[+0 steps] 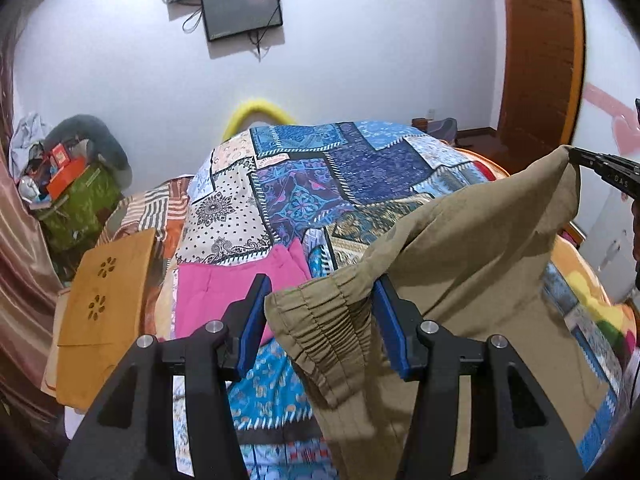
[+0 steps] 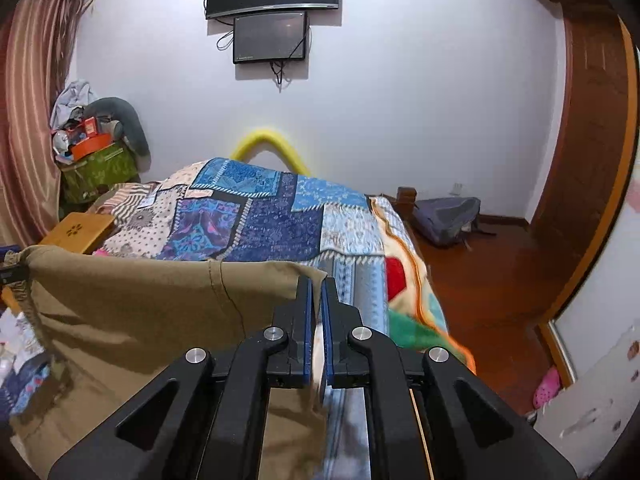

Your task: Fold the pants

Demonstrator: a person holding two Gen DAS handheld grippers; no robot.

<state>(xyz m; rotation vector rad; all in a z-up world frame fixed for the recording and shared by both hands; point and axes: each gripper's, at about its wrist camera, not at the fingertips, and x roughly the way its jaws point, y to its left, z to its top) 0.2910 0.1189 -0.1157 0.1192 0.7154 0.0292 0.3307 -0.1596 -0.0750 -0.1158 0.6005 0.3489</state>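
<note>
The khaki pants hang lifted above the bed, their top edge stretched between both grippers. In the left wrist view the gathered elastic waistband lies between the blue pads of my left gripper, whose jaws stand wide apart. My right gripper shows there at the far right, clamped on the other corner. In the right wrist view my right gripper is shut on the pants' corner. The left gripper is barely visible at the left edge.
A patchwork quilt covers the bed, with a pink cloth on it. A wooden lap desk lies at the bed's left. A cluttered green box stands by the curtain. A backpack lies on the wooden floor.
</note>
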